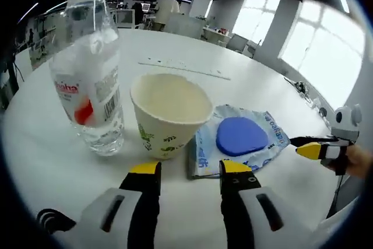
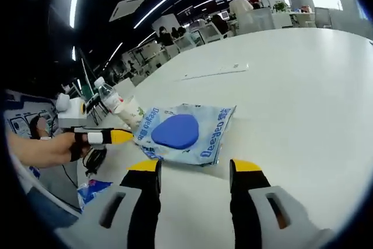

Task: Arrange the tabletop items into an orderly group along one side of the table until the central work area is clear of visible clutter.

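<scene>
While the left gripper point(image 1: 191, 170) hovers with its yellow-tipped jaws spread and nothing between them, three things stand grouped just past it near one edge of the round white table point(image 1: 250, 80). Leftmost in the left gripper view is a clear water bottle point(image 1: 90, 86), upright, with a red and white label. Just beside it stands a paper cup point(image 1: 169, 115), upright and printed with green marks. Touching the cup's right side lies a flat blue and white packet point(image 1: 242, 141) with a blue pad showing through it. In the right gripper view, the right gripper point(image 2: 195, 170) sits just short of that packet, jaws parted and holding nothing.
</scene>
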